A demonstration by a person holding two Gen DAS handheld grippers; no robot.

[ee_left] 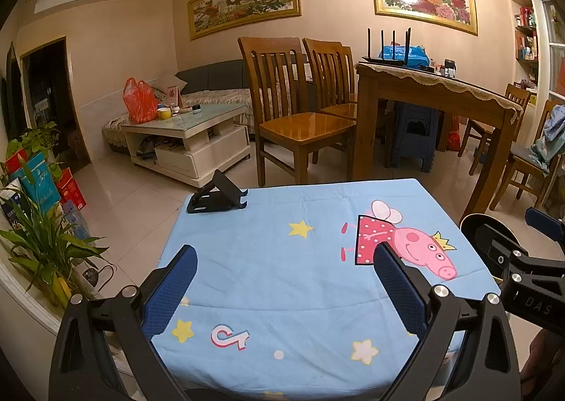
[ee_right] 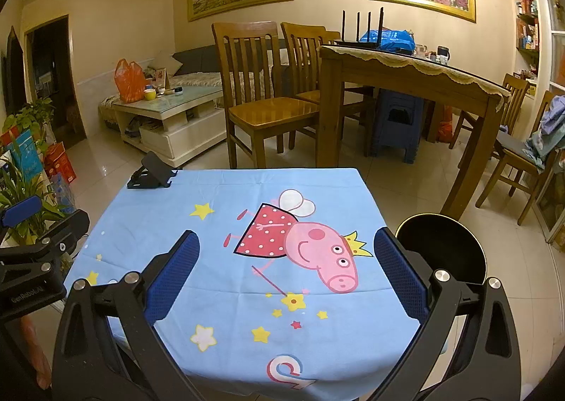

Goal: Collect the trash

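Observation:
A small table under a blue cartoon-pig cloth (ee_left: 282, 259) (ee_right: 226, 224) fills the foreground in both views. No loose trash shows on the cloth. My left gripper (ee_left: 286, 263) hovers open over the near half of the cloth, nothing between its blue pads. My right gripper (ee_right: 286, 249) is open too, above the pig print, also holding nothing. A round black bin (ee_right: 441, 249) (ee_left: 489, 238) with a dark inside stands on the floor beside the table's right edge. The right gripper (ee_left: 529, 259) shows at the right edge of the left wrist view.
A black phone stand (ee_left: 215, 196) (ee_right: 152, 175) sits on the cloth's far left corner. Beyond are wooden chairs (ee_left: 296, 107), a dining table (ee_left: 434, 90), a white coffee table (ee_left: 187, 132) with an orange bag (ee_left: 139, 100), and potted plants (ee_left: 42, 242) at left.

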